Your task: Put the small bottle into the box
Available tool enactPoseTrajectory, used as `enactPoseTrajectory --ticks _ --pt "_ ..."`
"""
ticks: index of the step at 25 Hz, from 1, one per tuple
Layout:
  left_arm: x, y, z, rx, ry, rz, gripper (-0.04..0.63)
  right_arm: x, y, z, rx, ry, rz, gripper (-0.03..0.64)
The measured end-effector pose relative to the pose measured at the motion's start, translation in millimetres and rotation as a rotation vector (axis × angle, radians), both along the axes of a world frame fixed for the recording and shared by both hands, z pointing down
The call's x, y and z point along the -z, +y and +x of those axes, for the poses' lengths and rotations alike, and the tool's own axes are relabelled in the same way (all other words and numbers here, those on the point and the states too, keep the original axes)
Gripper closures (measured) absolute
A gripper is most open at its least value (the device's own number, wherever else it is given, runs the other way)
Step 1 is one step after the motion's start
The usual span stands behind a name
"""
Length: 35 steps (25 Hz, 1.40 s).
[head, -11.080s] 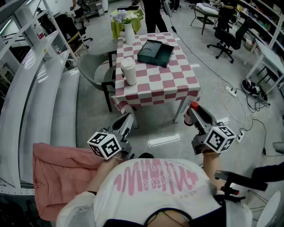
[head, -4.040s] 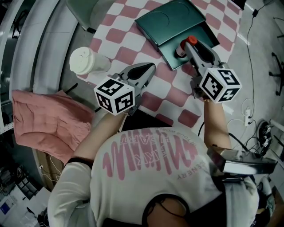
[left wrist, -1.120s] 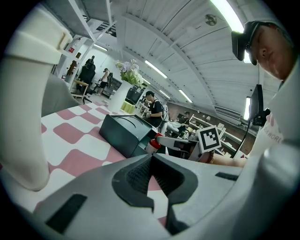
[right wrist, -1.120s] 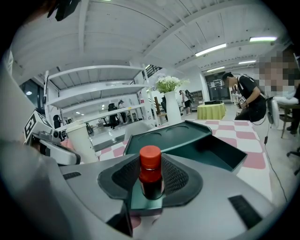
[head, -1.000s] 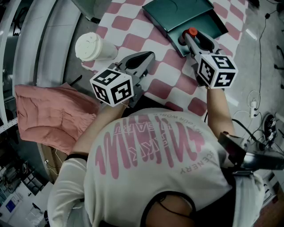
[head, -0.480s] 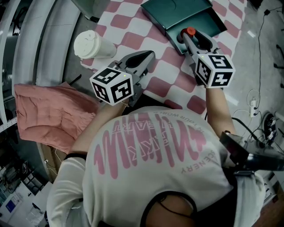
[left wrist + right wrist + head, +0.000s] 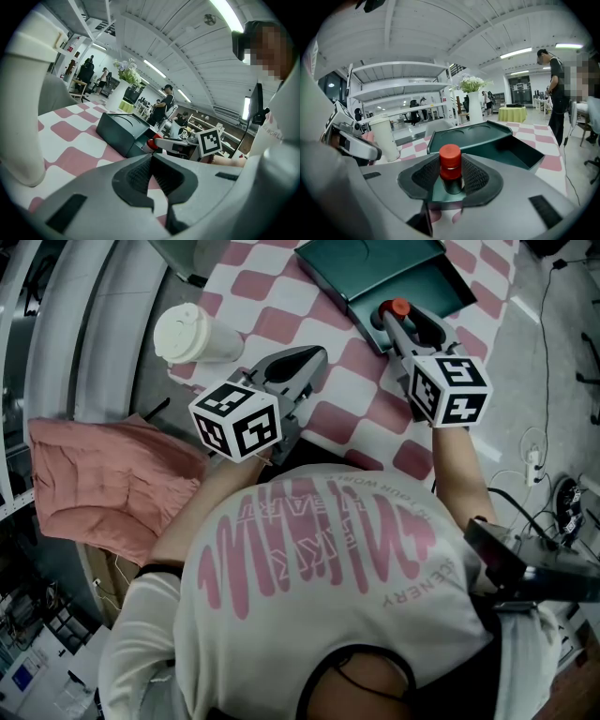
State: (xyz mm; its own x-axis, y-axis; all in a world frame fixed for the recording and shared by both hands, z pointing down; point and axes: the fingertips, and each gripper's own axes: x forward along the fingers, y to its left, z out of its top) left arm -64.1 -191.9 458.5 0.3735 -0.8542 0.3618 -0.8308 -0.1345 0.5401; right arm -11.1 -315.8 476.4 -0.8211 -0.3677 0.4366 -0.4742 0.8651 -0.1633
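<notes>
The small dark bottle (image 7: 450, 169) with a red cap (image 7: 400, 307) stands upright between the pads of my right gripper (image 7: 451, 182), which is shut on it. In the head view that gripper (image 7: 395, 317) holds the bottle at the near edge of the dark green box (image 7: 375, 268). The box (image 7: 487, 136) has a flat lidded part on the left and an open tray on the right. My left gripper (image 7: 314, 357) hovers over the checked table, shut and empty, its pads (image 7: 140, 176) meeting. The box (image 7: 119, 131) lies ahead of it.
A white lidded cup (image 7: 187, 334) stands at the table's left edge, close to the left gripper (image 7: 151, 157). The pink-and-white checked table (image 7: 366, 395) ends just before my body. A pink cloth (image 7: 103, 484) lies on the left. A vase of flowers (image 7: 474, 105) stands beyond the box.
Since the earliest frame I have come from the floor up to the table and brought the bottle to the box. Over the last second neither gripper has visibly moved.
</notes>
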Motion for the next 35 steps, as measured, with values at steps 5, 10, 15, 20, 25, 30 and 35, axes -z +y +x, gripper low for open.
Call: enactPoseTrajectory --ticks 5,10,15,20,25,30,35 --pt "-0.6 0.9 -1.0 0.004 0.003 -0.004 0.588 0.7 1.0 -1.6 0.007 0.012 0.014 0.477" --pt "-1.1 0.2 -1.2 0.004 0.007 -0.002 0.588 0.5 2.5 -3.6 0.014 0.029 0.033 0.477" --pt "-3.1 0.8 -0.2 0.005 0.009 -0.003 0.588 -0.4 5.0 -5.6 0.025 0.059 0.077 0.477" --pt "-3.8 2.5 -2.6 0.012 0.007 -0.005 0.588 -1.3 4.4 -6.5 0.023 0.071 0.095 0.477" --pt "-4.1 3.9 -3.3 0.017 0.009 -0.007 0.588 -1.5 3.8 -6.7 0.022 0.069 0.093 0.477" --pt "-4.2 3.5 -3.2 0.024 0.009 -0.003 0.588 -2.9 3.9 -6.5 0.029 0.062 0.090 0.479" --pt "-3.4 4.7 0.4 0.030 0.007 -0.002 0.588 -2.7 4.8 -5.5 0.042 0.068 0.078 0.479"
